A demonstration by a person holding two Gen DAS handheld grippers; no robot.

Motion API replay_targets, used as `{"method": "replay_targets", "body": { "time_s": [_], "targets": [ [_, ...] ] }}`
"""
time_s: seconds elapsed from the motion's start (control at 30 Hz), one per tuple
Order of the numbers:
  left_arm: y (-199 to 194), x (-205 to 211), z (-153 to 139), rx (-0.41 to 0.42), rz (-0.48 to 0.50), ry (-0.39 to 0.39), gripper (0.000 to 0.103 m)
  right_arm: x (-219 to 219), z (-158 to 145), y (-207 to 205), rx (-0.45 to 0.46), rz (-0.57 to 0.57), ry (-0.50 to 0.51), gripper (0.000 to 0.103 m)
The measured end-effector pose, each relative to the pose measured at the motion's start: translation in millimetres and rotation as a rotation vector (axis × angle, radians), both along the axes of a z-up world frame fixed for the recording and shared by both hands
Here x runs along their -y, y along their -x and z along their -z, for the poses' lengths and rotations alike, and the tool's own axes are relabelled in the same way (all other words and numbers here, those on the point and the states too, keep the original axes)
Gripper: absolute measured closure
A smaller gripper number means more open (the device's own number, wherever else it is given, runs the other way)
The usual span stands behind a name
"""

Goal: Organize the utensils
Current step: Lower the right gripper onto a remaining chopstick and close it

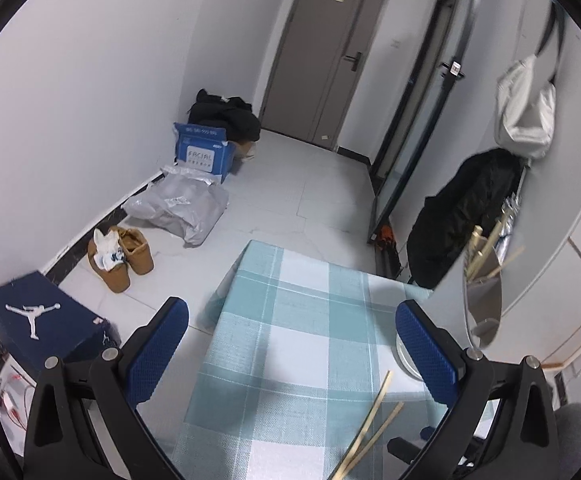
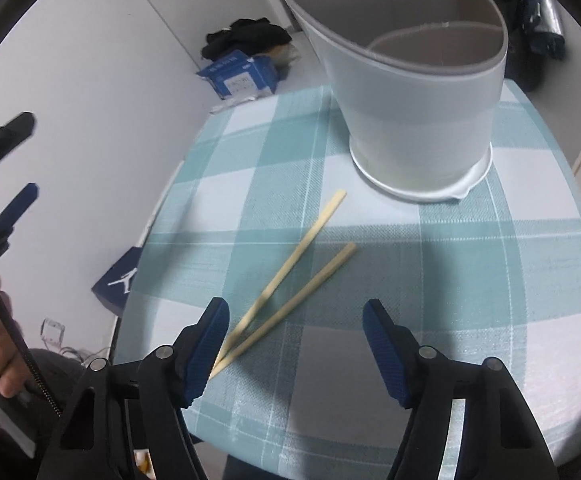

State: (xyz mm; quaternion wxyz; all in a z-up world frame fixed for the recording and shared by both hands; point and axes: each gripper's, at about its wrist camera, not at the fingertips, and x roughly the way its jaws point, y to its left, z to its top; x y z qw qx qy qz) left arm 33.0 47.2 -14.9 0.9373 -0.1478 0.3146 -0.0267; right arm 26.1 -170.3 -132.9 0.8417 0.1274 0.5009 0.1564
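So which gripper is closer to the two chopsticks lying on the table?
Right. The right gripper hangs open directly over the chopsticks' near ends; the left gripper is open, farther off to their left.

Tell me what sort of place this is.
Probably a home entryway, lived in: a front door at the end of the tiled floor, boots along the wall, coats hung beside a small table with a checked cloth.

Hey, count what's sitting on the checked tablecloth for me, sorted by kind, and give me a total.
Loose chopsticks lying on the tablecloth: 2
Utensil holder, divided into compartments: 1
Total: 3
More chopstick ends show at the holder's top edge, but they are cut off and cannot be counted.
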Motion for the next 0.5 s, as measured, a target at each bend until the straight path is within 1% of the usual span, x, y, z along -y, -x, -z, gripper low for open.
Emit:
{"method": "replay_targets", "body": {
  "time_s": [0.03,0.1,0.17,0.2,0.23,0.27,0.3,0.47,0.5],
  "targets": [
    [-1.6,-1.9,1.3,-0.005,-0.001,0.011,0.001,-1.6,2.7,-1.4,-0.007,0.009,0.009,0.038],
    [-4.3,-5.9,3.9,-0.022,-0.007,0.030,0.001,-5.1,6.7,-4.5,-0.020,0.017,0.026,0.040],
    [-6.7,-10.5,6.8,-0.038,-0.011,0.056,0.001,-8.1,11.3,-7.9,-0.033,0.028,0.044,0.047],
    [-7.2,-11.6,7.5,-0.044,-0.013,0.067,0.001,-9.6,13.5,-10.0,-0.039,0.031,0.049,0.048],
    [-8.6,-13.6,8.9,-0.051,-0.018,0.077,0.001,-10.8,15.3,-12.3,-0.042,0.036,0.063,0.051],
    [-9.3,-15.0,9.4,-0.055,-0.019,0.083,0.001,-11.8,16.0,-14.7,-0.038,0.047,0.083,0.055],
    [-10.0,-16.6,9.8,-0.059,-0.020,0.090,0.001,-12.3,15.1,-17.0,-0.030,0.056,0.103,0.056],
    [-11.4,-22.1,10.1,-0.070,-0.028,0.118,0.001,-17.6,14.1,-30.1,-0.027,0.082,0.199,0.068],
    [-11.4,-22.6,10.4,-0.071,-0.029,0.122,0.001,-19.3,14.1,-33.2,-0.027,0.084,0.217,0.069]
  ]
}}
